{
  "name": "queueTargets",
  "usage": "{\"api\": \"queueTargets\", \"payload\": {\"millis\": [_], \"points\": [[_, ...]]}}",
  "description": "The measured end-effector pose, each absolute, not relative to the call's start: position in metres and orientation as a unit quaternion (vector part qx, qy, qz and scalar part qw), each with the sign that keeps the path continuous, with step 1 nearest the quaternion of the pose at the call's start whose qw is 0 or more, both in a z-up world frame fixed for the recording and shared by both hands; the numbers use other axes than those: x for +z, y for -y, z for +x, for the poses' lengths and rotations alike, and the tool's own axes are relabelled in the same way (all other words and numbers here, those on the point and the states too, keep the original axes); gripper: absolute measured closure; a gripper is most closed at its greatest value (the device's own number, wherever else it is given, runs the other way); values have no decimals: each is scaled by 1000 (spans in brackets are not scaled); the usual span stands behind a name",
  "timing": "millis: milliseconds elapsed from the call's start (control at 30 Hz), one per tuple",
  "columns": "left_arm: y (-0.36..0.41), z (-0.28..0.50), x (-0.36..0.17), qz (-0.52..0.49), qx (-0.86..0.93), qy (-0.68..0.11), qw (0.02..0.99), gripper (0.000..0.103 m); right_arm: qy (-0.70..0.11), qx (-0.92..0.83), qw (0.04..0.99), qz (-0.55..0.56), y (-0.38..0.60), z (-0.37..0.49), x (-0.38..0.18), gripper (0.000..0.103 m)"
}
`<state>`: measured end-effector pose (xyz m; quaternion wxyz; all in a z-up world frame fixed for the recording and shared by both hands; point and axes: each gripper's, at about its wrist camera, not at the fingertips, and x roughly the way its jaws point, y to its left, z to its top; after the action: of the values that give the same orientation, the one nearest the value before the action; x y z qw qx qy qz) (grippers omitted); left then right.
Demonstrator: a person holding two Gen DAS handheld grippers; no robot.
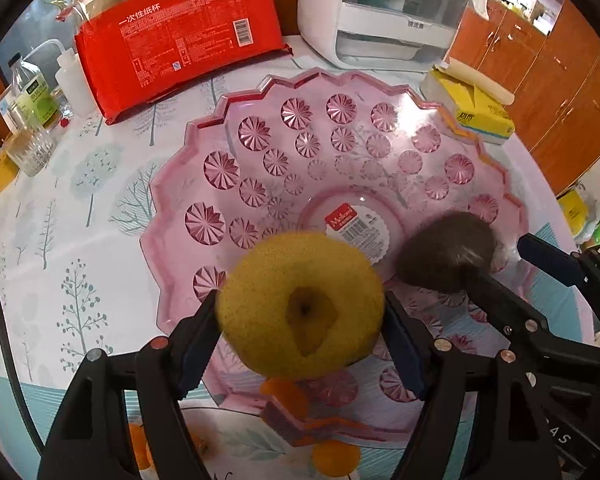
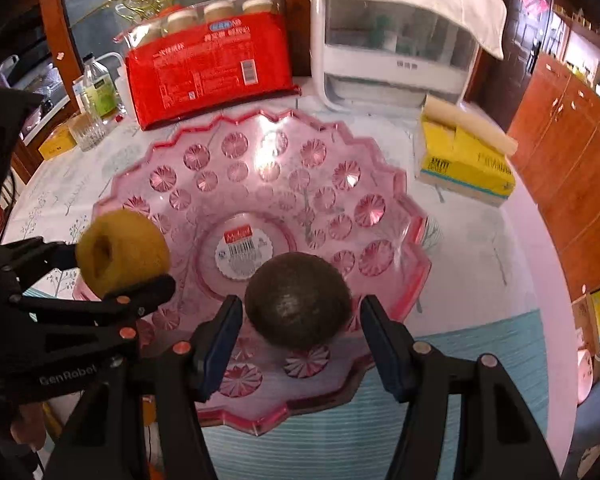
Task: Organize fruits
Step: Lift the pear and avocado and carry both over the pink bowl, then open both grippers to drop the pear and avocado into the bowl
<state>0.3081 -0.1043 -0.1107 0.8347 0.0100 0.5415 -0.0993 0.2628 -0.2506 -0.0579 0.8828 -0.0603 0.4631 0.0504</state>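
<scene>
My left gripper (image 1: 302, 322) clamped on pear (image 1: 300, 304) above pink bowl (image 1: 380, 160) at its 7 o'clock rim, my right gripper (image 2: 300, 336) spread around avocado (image 2: 298, 300), fingers clear, avocado at bowl's 5 o'clock, oranges (image 1: 336, 458) below near rim.

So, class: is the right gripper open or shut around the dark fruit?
Open. In the right wrist view the right gripper shows clear gaps between both pads and the kiwi, which appears to rest in the pink dish.

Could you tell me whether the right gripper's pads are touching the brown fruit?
No, the right gripper is open, gaps showing beside the brown fruit.
</scene>
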Motion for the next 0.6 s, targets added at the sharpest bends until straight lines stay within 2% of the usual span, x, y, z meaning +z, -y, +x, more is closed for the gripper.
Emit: {"api": "queueTargets", "payload": {"millis": [167, 600], "points": [[104, 307, -108, 4, -105, -539, 836, 21, -456, 50, 887, -58, 254, 262, -54, 40], [100, 293, -89, 5, -102, -508, 855, 18, -463, 40, 885, -9, 265, 260, -56, 40]]}}
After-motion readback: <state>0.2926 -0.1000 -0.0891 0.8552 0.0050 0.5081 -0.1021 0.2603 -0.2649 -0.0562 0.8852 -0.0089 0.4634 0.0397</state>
